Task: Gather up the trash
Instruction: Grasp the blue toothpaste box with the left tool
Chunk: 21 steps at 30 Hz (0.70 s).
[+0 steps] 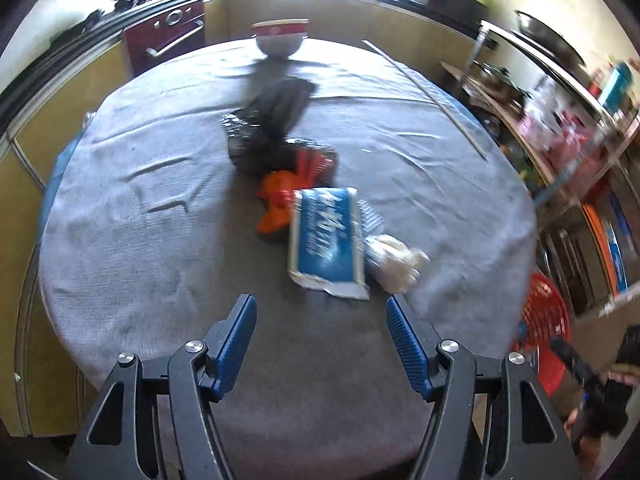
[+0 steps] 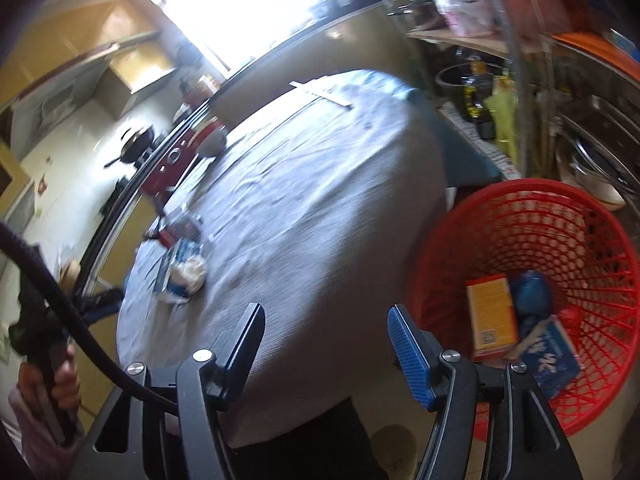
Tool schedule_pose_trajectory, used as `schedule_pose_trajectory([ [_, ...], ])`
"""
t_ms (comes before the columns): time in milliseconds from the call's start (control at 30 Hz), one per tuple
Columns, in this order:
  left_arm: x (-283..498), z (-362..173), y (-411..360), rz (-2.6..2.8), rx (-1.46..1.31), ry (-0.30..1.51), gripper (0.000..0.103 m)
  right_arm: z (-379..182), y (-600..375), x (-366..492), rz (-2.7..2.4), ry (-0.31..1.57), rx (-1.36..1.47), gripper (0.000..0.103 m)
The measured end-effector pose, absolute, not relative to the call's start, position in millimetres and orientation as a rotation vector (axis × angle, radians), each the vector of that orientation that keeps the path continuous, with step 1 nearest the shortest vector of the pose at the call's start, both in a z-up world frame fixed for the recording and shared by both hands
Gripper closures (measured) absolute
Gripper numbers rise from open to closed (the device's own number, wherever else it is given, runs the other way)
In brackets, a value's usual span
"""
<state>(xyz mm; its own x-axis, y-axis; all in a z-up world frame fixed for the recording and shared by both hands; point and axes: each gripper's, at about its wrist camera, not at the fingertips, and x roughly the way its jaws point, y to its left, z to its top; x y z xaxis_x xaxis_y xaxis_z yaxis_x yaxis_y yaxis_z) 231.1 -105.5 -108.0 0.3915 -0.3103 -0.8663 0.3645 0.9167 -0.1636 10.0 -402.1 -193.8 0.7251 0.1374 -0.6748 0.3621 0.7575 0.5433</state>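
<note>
- a round table point(image 1: 120, 208) draped in a grey cloth fills the left wrist view, with a kitchen counter and stove behind it.
- the left gripper point(image 1: 321, 322) hangs above the near edge of the table, its blue-padded jaws spread wide and gripping nothing.
- trash lies in a loose line down the middle of the table: a blue and white packet point(image 1: 326, 240) nearest, a crumpled white wad point(image 1: 394, 260) touching its right side, an orange wrapper point(image 1: 276, 204) just behind, then a dark bag point(image 1: 272, 124), blurred, possibly black plastic.
- a red and white bowl point(image 1: 280, 38) stands at the far edge, well apart from the trash.
- a long thin stick point(image 1: 424, 92) lies across the far right of the table.
- the right gripper point(image 2: 326, 330) hovers off the table's right side, jaws parted and empty.
- a red mesh basket point(image 2: 580, 216) stands on the floor just beside the table, holding a yellow box point(image 2: 490, 314), a blue packet point(image 2: 554, 356) and a blue bag point(image 2: 530, 292).
- cluttered shelves stand behind the basket.
</note>
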Motion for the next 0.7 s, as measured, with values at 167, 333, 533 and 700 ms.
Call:
schedule_pose_trajectory([
  [167, 260, -128, -112, -0.428, 0.031, 1.143, 0.035, -190, -383, 18, -0.108, 0.787, 0.681, 0.035],
  [333, 275, -141, -130, -0.452, 0.059, 1.173, 0.035, -188, -378, 24, -0.107, 0.799, 0.668, 0.035],
  [533, 282, -156, -145, -0.455, 0.085, 1.183, 0.035, -188, -377, 29, -0.104, 0.807, 0.664, 0.035],
  [700, 289, -165, -142, -0.460, 0.044, 1.206, 0.044, -189, -372, 35, -0.094, 0.816, 0.659, 0.035],
])
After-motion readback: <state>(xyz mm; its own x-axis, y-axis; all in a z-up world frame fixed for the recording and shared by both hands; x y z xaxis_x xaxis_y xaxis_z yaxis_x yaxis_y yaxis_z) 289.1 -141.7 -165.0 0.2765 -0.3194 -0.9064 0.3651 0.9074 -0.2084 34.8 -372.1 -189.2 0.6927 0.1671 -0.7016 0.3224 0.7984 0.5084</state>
